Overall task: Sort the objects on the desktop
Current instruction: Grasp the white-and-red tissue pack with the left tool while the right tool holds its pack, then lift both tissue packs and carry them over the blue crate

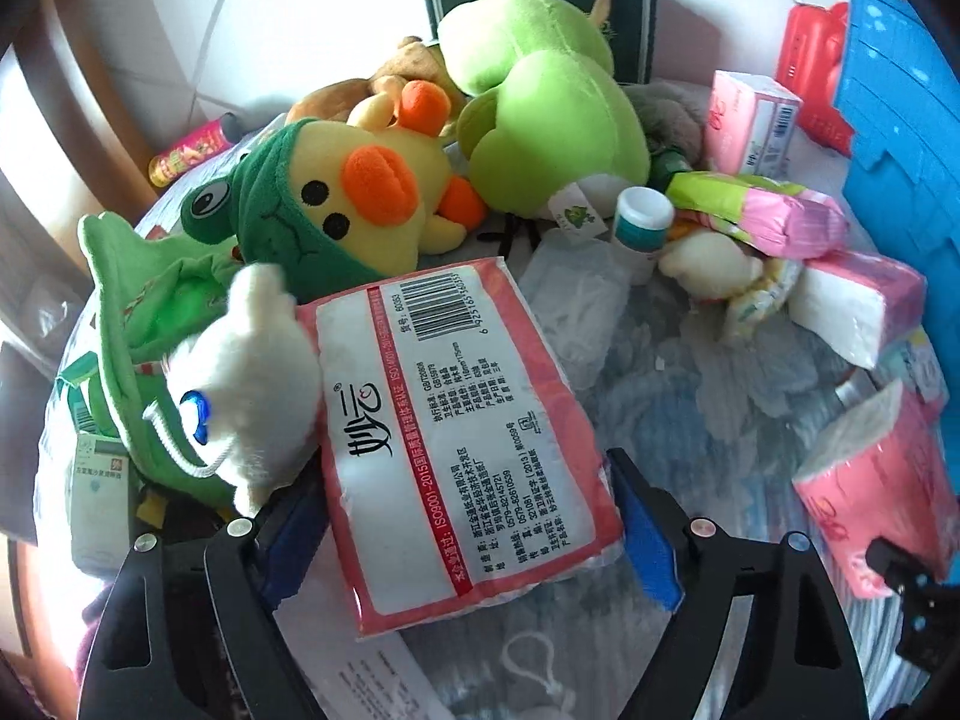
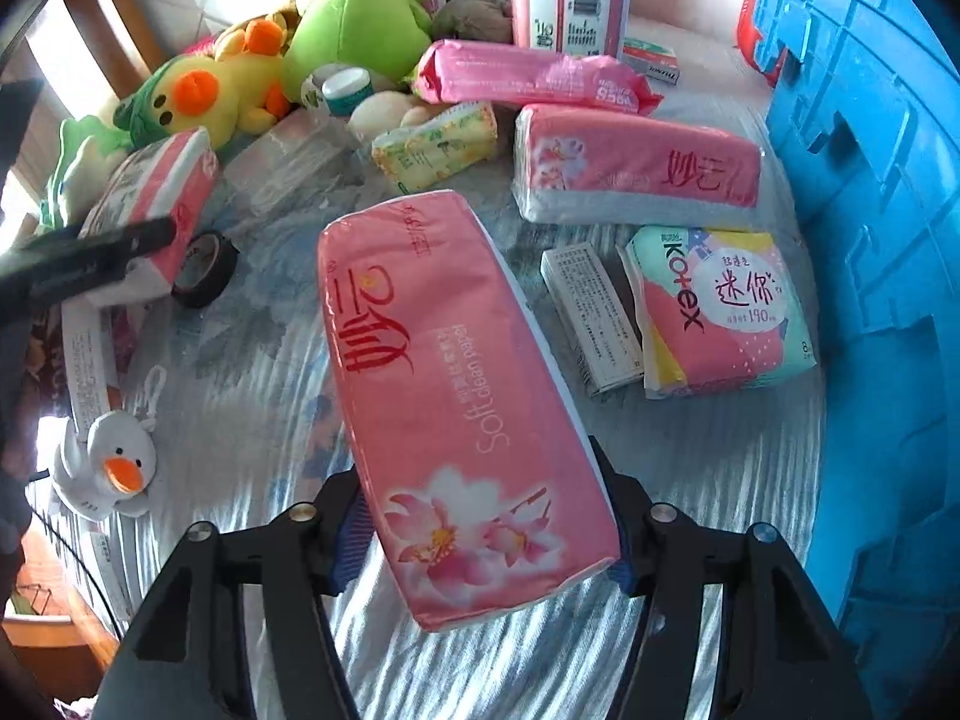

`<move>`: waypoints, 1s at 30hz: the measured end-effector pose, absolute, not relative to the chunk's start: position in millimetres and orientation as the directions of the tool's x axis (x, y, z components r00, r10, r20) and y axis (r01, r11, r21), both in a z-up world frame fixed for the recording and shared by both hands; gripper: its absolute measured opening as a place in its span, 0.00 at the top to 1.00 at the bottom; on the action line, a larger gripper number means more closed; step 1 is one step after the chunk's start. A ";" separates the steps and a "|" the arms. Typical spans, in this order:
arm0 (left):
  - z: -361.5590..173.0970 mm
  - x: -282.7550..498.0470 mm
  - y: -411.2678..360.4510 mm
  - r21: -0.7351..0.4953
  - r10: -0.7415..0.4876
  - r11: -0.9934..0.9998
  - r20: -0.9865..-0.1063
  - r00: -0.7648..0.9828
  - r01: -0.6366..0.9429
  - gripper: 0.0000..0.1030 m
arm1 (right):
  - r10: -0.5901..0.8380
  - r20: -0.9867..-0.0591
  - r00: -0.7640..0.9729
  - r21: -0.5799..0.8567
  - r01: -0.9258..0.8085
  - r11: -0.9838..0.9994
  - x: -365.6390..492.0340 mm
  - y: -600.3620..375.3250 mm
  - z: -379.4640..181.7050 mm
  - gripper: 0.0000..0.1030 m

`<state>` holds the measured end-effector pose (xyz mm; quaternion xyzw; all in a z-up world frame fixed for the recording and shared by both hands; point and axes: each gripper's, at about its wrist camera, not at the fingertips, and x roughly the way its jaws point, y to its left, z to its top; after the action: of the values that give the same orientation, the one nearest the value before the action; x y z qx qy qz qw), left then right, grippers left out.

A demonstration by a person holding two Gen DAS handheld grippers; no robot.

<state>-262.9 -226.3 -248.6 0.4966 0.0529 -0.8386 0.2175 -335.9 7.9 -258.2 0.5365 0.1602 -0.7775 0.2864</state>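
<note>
Left gripper (image 1: 471, 531) squeezing a red tissue pack (image 1: 444, 426), right gripper (image 2: 480, 531) squeezing a pink tissue pack (image 2: 450, 396), blue crate (image 2: 870, 240) at 3 o'clock, yellow duck toy (image 2: 210, 93) at 10 o'clock

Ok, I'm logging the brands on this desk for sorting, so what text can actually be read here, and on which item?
"ISO9001-2015", by a barcode: back label of the tissue pack in the left gripper.
"Soft clean paper": pink tissue pack in the right gripper.
"Kotex", "190": pad packet.
Small white box: print too small to read.
Tissue label's fine print: mostly too small.
</note>
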 end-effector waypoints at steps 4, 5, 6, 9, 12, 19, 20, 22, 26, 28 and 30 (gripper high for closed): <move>-225.7 -253.5 -214.0 0.119 -0.290 -0.925 -0.834 -0.468 0.362 0.17 | -0.311 -0.898 -0.310 0.070 0.598 -0.799 -327.0 12.3 -242.7 0.43; -220.4 -252.0 -212.2 0.112 -0.285 -0.928 -0.830 -0.480 0.356 0.17 | -0.324 -0.889 -0.323 0.075 0.596 -0.800 -324.4 13.6 -235.5 0.43; -214.4 -248.3 -209.1 0.104 -0.278 -0.931 -0.824 -0.494 0.351 0.17 | -0.337 -0.879 -0.338 0.079 0.594 -0.801 -321.6 14.9 -227.8 0.43; -194.5 -235.9 -200.4 0.075 -0.259 -0.938 -0.800 -0.541 0.338 0.17 | -0.383 -0.836 -0.392 0.094 0.587 -0.804 -312.8 16.1 -199.8 0.43; -167.0 -221.9 -195.8 0.049 -0.257 -0.940 -0.756 -0.602 0.339 0.17 | -0.436 -0.783 -0.444 0.122 0.577 -0.807 -303.3 17.0 -167.5 0.43; -88.3 -189.7 -178.2 0.035 -0.257 -0.952 -0.632 -0.731 0.303 0.17 | -0.496 -0.655 -0.570 0.139 0.555 -0.820 -271.1 17.9 -86.0 0.43; -78.5 -185.5 -175.4 0.041 -0.260 -0.954 -0.613 -0.746 0.298 0.17 | -0.498 -0.636 -0.589 0.135 0.551 -0.824 -265.5 18.1 -74.7 0.43; -59.7 -176.8 -170.8 0.047 -0.256 -0.958 -0.585 -0.770 0.283 0.17 | -0.495 -0.598 -0.630 0.127 0.536 -0.835 -252.3 19.1 -53.4 0.43; -25.8 -157.9 -166.3 0.060 -0.249 -0.964 -0.544 -0.802 0.259 0.17 | -0.481 -0.532 -0.697 0.118 0.502 -0.857 -224.7 24.2 -17.2 0.43; -11.8 -149.2 -163.4 0.071 -0.248 -0.966 -0.524 -0.815 0.248 0.17 | -0.475 -0.503 -0.722 0.118 0.487 -0.866 -212.2 27.7 -2.8 0.43; 0.6 -140.1 -160.2 0.074 -0.238 -0.970 -0.504 -0.830 0.233 0.17 | -0.465 -0.473 -0.749 0.117 0.470 -0.875 -198.7 32.4 13.1 0.43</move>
<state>-140.1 -160.2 0.6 0.2639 -0.0049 -0.9567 0.1230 -198.7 32.4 13.1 0.2514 0.0049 -0.9350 0.2500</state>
